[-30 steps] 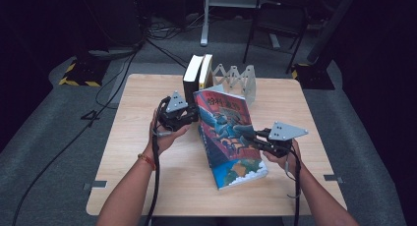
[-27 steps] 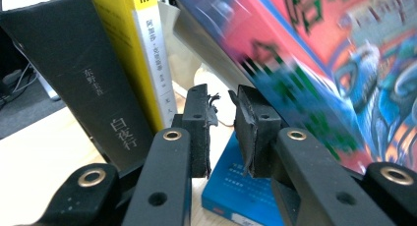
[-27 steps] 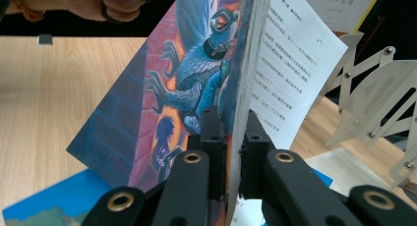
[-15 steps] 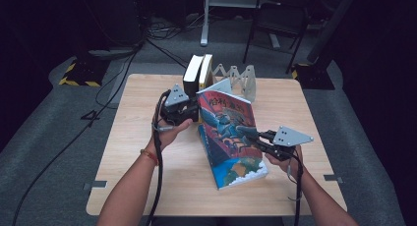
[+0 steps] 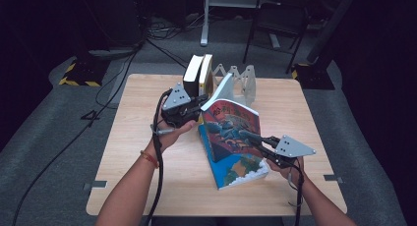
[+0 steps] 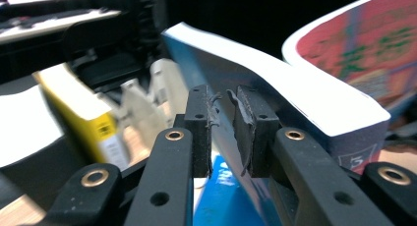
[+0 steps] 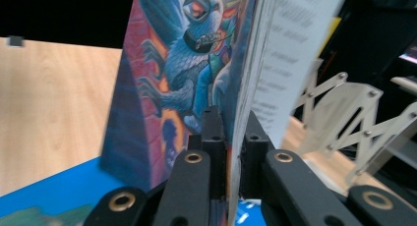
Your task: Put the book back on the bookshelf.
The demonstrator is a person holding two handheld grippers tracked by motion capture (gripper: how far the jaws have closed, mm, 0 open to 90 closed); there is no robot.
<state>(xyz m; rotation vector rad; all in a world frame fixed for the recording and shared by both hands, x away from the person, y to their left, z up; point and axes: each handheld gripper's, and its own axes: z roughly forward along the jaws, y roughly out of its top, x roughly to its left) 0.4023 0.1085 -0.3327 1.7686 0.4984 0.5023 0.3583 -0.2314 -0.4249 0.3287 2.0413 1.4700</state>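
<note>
since a second ago the left gripper (image 5: 196, 107) has slid from the table's left-centre up to the illustrated book's (image 5: 231, 132) top corner, and that book now leans nearer the two upright books (image 5: 198, 74) and the white folding rack (image 5: 241, 78). its jaws sit clenched on the book's blue back cover. the right gripper (image 5: 251, 136) pinches the front cover edge, the book's lower end on the wooden table (image 5: 133, 152).

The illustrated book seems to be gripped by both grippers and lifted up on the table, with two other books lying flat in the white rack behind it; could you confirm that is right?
Not quite: the two books stand upright in the white rack, as the high view shows. The rest holds: the left gripper and right gripper both clamp the illustrated book, raised on the table.
</note>
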